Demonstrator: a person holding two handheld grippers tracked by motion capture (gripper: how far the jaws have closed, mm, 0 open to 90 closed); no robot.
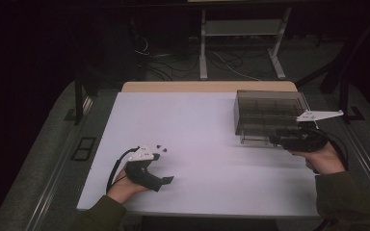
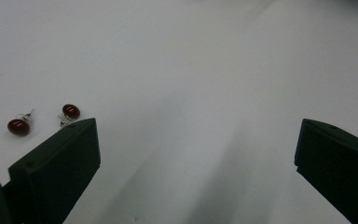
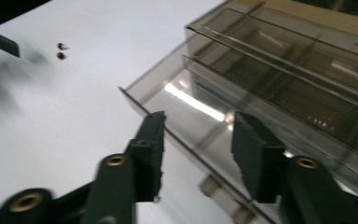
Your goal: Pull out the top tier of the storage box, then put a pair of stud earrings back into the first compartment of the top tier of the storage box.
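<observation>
On the white tabletop [image 1: 197,144], a smoky clear organizer box [image 1: 270,115] with inner dividers sits at the far right, one drawer pulled out toward the near side. The right tongs [image 3: 198,149] stand partly open just at that drawer's front edge, nothing pinched between them. Over at the near left, the left tongs [image 2: 196,149] rest wide open and empty on the tabletop. Two dark red stud earrings [image 2: 42,119] lie side by side just beside one of the left jaws.
</observation>
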